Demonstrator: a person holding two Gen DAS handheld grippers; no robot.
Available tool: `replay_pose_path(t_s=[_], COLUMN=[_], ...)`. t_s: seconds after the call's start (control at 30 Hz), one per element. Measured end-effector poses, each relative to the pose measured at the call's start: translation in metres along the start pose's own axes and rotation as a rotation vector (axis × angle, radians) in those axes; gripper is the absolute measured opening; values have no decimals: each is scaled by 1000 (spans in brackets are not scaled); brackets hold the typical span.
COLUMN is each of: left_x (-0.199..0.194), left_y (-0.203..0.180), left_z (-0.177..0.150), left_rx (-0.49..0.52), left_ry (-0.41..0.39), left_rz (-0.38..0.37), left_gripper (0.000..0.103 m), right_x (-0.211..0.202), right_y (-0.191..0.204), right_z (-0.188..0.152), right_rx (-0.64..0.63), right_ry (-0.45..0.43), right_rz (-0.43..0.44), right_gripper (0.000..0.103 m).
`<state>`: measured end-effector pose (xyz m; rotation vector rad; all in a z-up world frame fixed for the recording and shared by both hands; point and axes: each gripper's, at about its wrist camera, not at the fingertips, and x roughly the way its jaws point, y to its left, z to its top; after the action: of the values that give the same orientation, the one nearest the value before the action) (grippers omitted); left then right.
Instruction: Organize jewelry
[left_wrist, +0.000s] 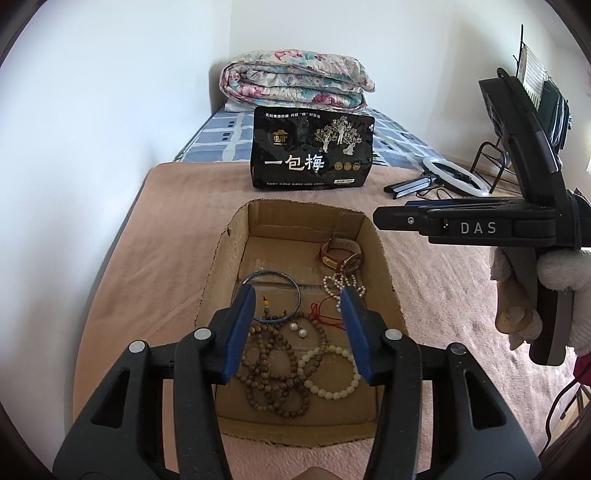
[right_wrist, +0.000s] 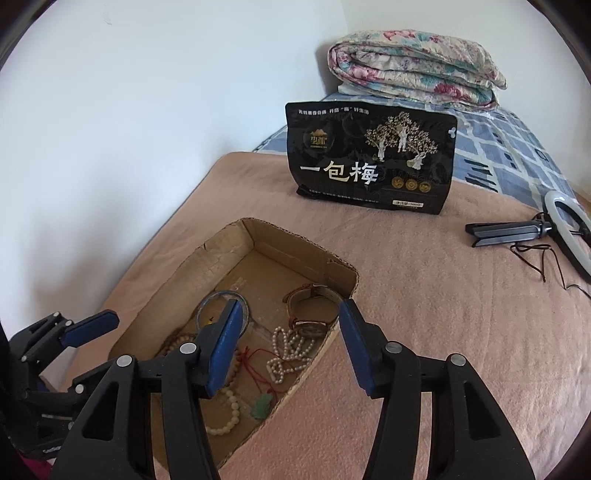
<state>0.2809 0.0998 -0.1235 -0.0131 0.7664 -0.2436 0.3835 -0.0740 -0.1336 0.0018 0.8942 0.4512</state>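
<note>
Left wrist view: left gripper (left_wrist: 297, 295) hangs over the cardboard box (left_wrist: 384, 266) w/ blue pads parted to a middling gap, nothing between them, touching no jewelry; box sits on the pink blanket (left_wrist: 443, 302) near its left edge. In box: brown wooden bead strand (left_wrist: 275, 373) at near end; pale bead bracelet (left_wrist: 332, 373) just beside it toward the right wall; blue bangle (left_wrist: 280, 277) mid-floor; pearl strand (left_wrist: 341, 282) and leather-strap watch (left_wrist: 340, 253) toward far right corner; red cord (left_wrist: 325, 312) between. Right gripper (left_wrist: 413, 220) shows side-on over blanket right of box. Right wrist view: right gripper's pads also stand moderately apart and empty, straddling box's right wall; jade pendant (right_wrist: 263, 404) on the red cord lies by that wall. Black snack bag (right_wrist: 371, 158) stands upright beyond box; ring light (right_wrist: 569, 229) lies near blanket's far right edge.
</note>
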Motion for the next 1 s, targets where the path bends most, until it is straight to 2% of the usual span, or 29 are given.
replay_pose_path(t_s=[0.53,0.6,0.63,0.67,0.8,0.9,1.0], left_x=[-66,-77,-83,-87,-109,-129,-145], left_y=[-30,-33,-35,-36,-42,-44,-48], left_z=[-5,-7,-9,-10,-15,-19,-23], left_rx=[40,36,37,40,40,18,7], left_ry=[-80,-89,-95,-102,-128,-153,-171], left_rz=[35,40,45,49,66,80,95], left_gripper=[49,54,62,66,68,76,80], right_x=[-74,-84,-90,-97,-122,-139,-152], right_y=[7,6,6,6,5,5,8], right_z=[-19,-22,-25,-28,-37,-46,-54], right_rx=[-18,-18,-17,-14,-9,-15,-29], right_ry=[-101,-116,-126,-139,-173,-196,-212], right_rz=[12,14,11,9,11,-13,-33], right_gripper=[55,62,66,66,70,77,78])
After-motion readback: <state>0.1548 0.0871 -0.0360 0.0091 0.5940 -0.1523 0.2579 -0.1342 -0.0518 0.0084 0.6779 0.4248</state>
